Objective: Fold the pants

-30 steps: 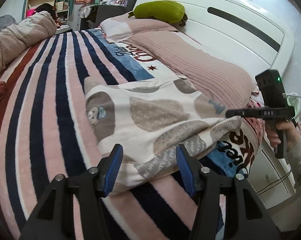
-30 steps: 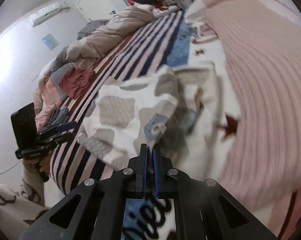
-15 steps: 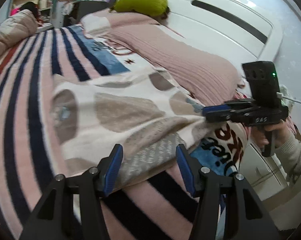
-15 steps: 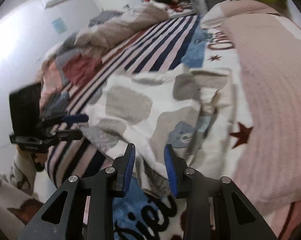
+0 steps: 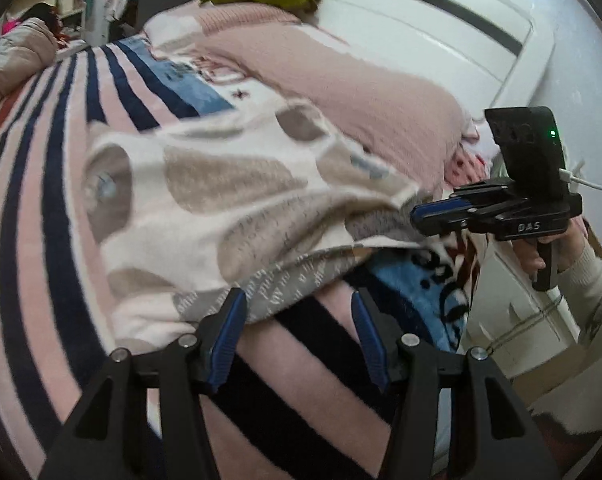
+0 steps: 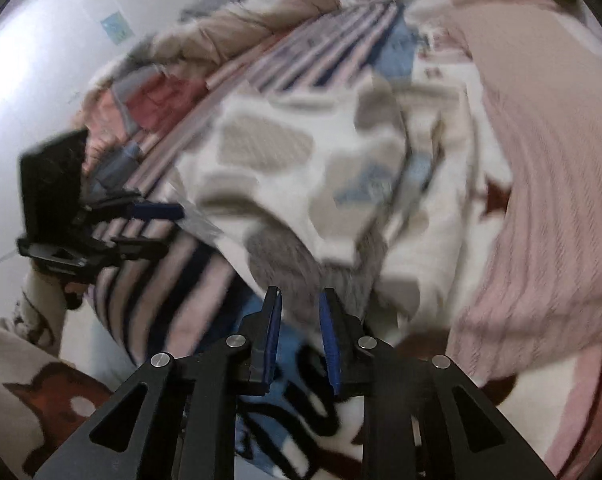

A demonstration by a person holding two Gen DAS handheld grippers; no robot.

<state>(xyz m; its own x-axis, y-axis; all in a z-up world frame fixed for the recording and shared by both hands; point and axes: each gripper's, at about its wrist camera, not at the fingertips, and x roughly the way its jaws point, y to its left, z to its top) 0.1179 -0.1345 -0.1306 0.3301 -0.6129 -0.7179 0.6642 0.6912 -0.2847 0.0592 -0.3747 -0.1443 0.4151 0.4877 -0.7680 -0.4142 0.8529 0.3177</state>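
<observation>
Right gripper (image 6: 299, 300) has reopened its jaws at the pants (image 5: 229, 196); left gripper (image 5: 297, 304) gapes.

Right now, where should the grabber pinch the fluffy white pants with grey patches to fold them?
Probably the grey-printed near edge of the fluffy white pants with grey patches, coming low from the bed's foot. That hem lies thin and slightly lifted off the striped blanket, just ahead of the open left gripper, so one finger could slip under.
</observation>
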